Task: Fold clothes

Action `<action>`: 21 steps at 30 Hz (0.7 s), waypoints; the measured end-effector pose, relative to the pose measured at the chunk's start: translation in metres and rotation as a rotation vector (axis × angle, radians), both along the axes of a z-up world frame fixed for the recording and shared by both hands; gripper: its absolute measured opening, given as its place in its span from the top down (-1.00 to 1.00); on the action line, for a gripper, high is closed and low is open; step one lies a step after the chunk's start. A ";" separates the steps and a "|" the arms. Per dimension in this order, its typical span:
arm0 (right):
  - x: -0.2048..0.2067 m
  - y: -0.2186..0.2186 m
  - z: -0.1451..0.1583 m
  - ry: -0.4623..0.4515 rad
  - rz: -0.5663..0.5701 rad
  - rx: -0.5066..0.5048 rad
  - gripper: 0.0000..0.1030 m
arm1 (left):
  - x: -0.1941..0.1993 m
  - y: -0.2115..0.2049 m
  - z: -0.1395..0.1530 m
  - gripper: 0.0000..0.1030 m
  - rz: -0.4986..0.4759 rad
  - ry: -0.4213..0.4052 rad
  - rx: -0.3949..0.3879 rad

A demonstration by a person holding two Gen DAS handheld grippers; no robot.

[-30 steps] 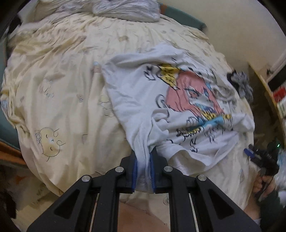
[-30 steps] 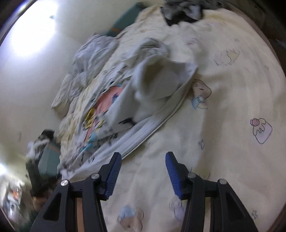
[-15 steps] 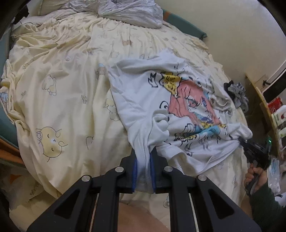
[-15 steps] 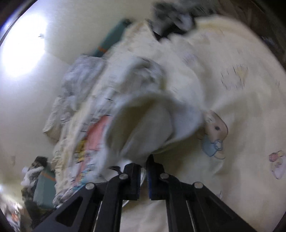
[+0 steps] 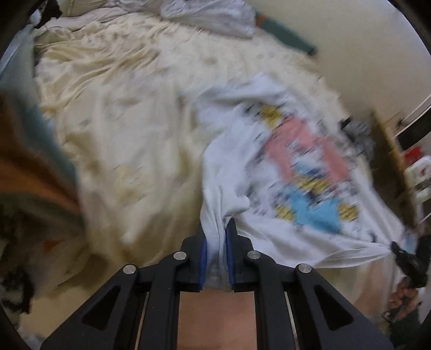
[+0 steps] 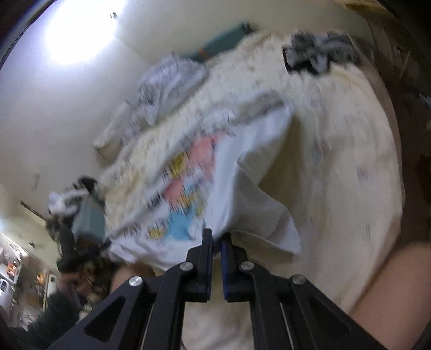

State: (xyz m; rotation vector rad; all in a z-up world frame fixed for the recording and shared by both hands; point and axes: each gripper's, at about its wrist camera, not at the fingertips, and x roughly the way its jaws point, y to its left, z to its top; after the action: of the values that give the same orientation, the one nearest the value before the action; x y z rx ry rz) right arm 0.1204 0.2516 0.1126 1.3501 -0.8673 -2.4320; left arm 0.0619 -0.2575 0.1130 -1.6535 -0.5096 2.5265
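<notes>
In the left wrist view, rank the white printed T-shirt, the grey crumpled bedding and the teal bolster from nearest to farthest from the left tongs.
1. White printed T-shirt: clamped in the left tongs, spreading up and right.
2. Grey crumpled bedding: far end of the bed, top centre.
3. Teal bolster: against the wall, just beyond the bedding, upper right.

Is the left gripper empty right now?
No, the left gripper is clamped on a bunched edge of the white printed T-shirt, with fabric pinched between its blue pads.
</notes>
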 end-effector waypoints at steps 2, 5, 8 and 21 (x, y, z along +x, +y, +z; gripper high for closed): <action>0.013 -0.004 -0.025 -0.092 -0.008 -0.016 0.90 | 0.009 -0.012 -0.014 0.75 0.039 -0.047 0.018; 0.028 -0.005 -0.052 -0.196 -0.011 0.007 0.90 | 0.015 -0.019 -0.021 0.73 0.064 -0.069 -0.057; 0.036 -0.001 -0.064 -0.262 -0.014 0.010 0.80 | 0.016 -0.025 -0.025 0.67 0.081 -0.080 -0.097; 0.034 0.048 -0.037 -0.235 -0.052 0.085 0.07 | 0.016 -0.016 -0.015 0.72 0.055 -0.035 -0.161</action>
State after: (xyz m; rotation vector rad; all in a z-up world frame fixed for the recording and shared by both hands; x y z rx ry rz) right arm 0.1541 0.2996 0.0760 1.6908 -0.8701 -2.4069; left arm 0.0775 -0.2734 0.0984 -1.7621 -0.3685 2.6460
